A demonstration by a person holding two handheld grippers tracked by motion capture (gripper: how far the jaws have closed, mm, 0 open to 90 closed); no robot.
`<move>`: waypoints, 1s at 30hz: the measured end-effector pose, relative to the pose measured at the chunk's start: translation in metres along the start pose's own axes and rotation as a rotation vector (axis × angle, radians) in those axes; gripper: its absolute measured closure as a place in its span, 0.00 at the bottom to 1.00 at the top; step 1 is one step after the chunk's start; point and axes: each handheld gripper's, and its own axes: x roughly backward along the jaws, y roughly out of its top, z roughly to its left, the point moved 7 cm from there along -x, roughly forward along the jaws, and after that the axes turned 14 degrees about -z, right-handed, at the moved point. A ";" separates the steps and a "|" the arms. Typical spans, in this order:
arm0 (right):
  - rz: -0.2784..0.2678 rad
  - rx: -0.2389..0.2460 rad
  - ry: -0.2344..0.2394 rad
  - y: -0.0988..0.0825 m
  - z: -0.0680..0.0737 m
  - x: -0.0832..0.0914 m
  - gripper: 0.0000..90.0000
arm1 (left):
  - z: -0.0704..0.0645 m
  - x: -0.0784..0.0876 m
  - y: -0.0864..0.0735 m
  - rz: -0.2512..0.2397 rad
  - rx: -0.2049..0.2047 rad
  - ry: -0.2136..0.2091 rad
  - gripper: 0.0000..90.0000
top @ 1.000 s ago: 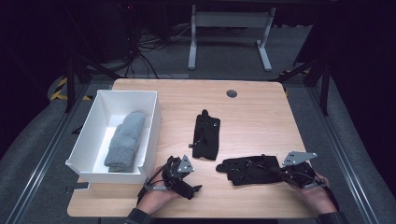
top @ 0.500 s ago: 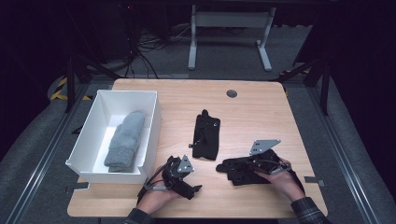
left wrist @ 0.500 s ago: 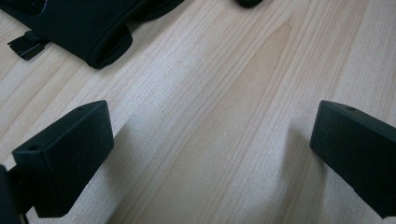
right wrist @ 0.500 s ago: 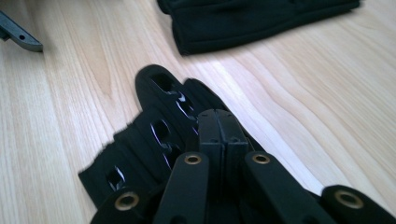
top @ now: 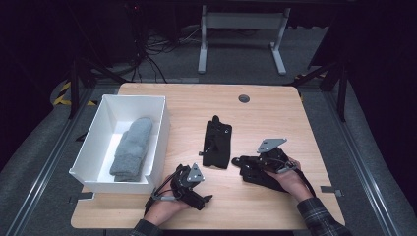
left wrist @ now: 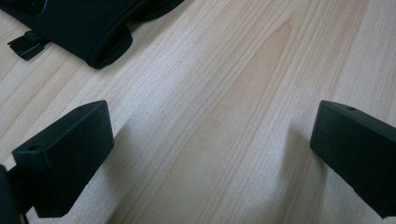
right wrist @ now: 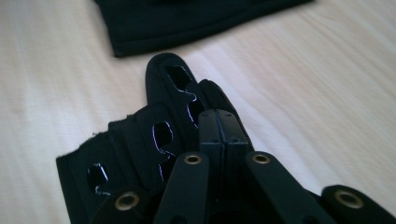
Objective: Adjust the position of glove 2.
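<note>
Two black gloves lie on the wooden table (top: 275, 113). One glove (top: 217, 142) rests mid-table, lengthwise. The other glove (top: 252, 176) lies to its right, under my right gripper (top: 240, 162). In the right gripper view the two jaws (right wrist: 223, 122) stand pressed together over this glove's fingers (right wrist: 159, 126), and nothing shows between them. The mid-table glove's cuff (right wrist: 187, 18) lies beyond. My left gripper (top: 197, 189) rests near the front edge; its jaws (left wrist: 210, 140) stand wide apart over bare wood, with a corner of the mid-table glove (left wrist: 84, 23) ahead.
A white bin (top: 93, 147) stands at the left of the table and holds a folded grey knit item (top: 132, 147). A round grommet (top: 243, 98) sits near the far edge. A table frame (top: 241, 29) stands on the floor behind.
My right gripper has moved left from the table's right edge onto the right-hand glove, jaws shut throughout. The left gripper and both gloves have stayed in place.
</note>
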 end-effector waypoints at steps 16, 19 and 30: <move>-0.008 -0.105 -0.227 -0.012 -0.079 0.004 1.00 | 0.000 0.000 0.000 0.000 0.000 0.000 0.00; 0.009 -0.114 -0.288 -0.016 -0.091 0.008 1.00 | 0.000 0.000 0.000 0.000 -0.002 0.001 0.00; -0.051 -0.119 -0.210 -0.025 -0.073 0.057 1.00 | 0.000 0.000 0.000 0.000 0.000 0.000 0.00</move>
